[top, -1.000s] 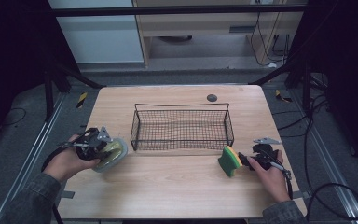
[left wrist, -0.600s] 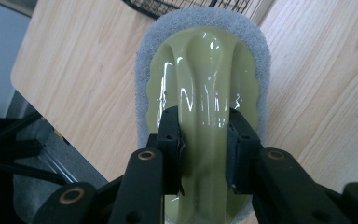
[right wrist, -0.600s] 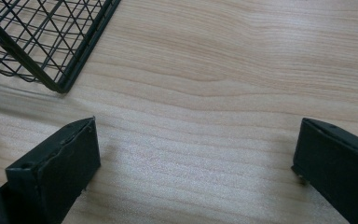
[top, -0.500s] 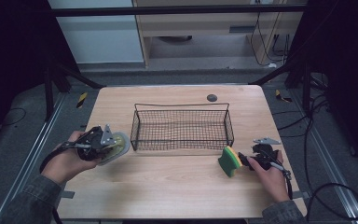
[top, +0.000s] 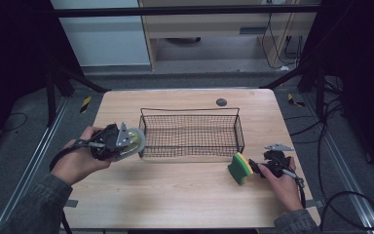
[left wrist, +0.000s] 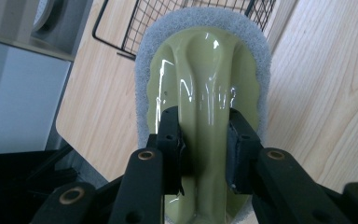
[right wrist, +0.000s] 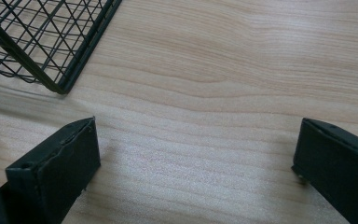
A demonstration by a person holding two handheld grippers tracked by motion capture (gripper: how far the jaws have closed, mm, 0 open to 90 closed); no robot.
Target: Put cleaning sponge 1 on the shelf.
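Observation:
My left gripper (top: 125, 142) is shut on the pale green plastic handle of a scrubber (left wrist: 205, 70) with a grey-white pad. It holds the scrubber (top: 135, 140) above the table, just left of the black wire basket (top: 190, 109). In the left gripper view my left gripper (left wrist: 205, 135) squeezes the handle's narrow ridge from both sides. My right gripper (top: 251, 168) is low at the table's right and grips a green and yellow sponge (top: 239, 168) that stands on edge. In the right gripper view the sponge's speckled face (right wrist: 191, 186) spans the gap of my right gripper (right wrist: 196, 158).
The basket (right wrist: 37, 37) sits mid-table, its mesh empty as far as I can see, with one corner close to my right gripper. A small dark round object (top: 221, 102) lies behind it. A grey plate (top: 278, 146) lies near the right hand. Bare wood (top: 175, 195) stretches along the front.
My left hand has risen and moved right toward the basket's left end, with the scrubber still held. The right hand and the sponge have stayed in place.

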